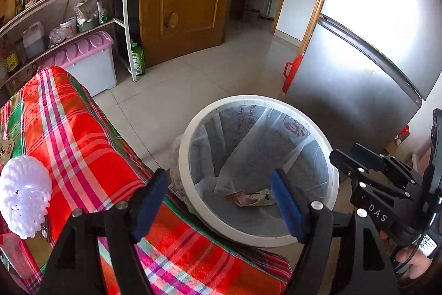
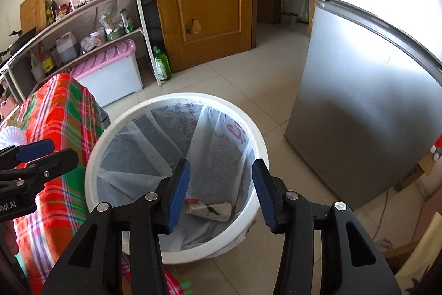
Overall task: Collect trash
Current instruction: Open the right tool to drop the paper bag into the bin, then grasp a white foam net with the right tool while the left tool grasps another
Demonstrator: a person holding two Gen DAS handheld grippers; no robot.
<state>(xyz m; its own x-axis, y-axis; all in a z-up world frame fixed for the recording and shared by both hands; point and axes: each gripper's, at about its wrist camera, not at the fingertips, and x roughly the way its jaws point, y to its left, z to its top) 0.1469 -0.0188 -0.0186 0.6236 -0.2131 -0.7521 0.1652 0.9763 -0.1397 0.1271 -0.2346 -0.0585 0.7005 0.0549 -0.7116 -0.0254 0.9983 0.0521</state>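
Writing: "DAS" on the right gripper's body; red print on the bin liner, unreadable.
Left gripper (image 1: 218,201): jaws apart, empty, above the bin.
Bin (image 2: 116,123): white, lined; crumpled wrapper (image 2: 210,209) at 6 o'clock inside.
Right gripper (image 2: 221,195): jaws apart, empty, above the wrapper.

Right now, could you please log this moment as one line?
left gripper: open, empty | right gripper: open, empty | wrappers: in bin

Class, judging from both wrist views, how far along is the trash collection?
Done: crumpled wrappers lie at the bottom of the lined white bin. In hand: nothing; the left tongs and right tongs hang open and empty over it. Left: a white foam net remains on the plaid tablecloth.
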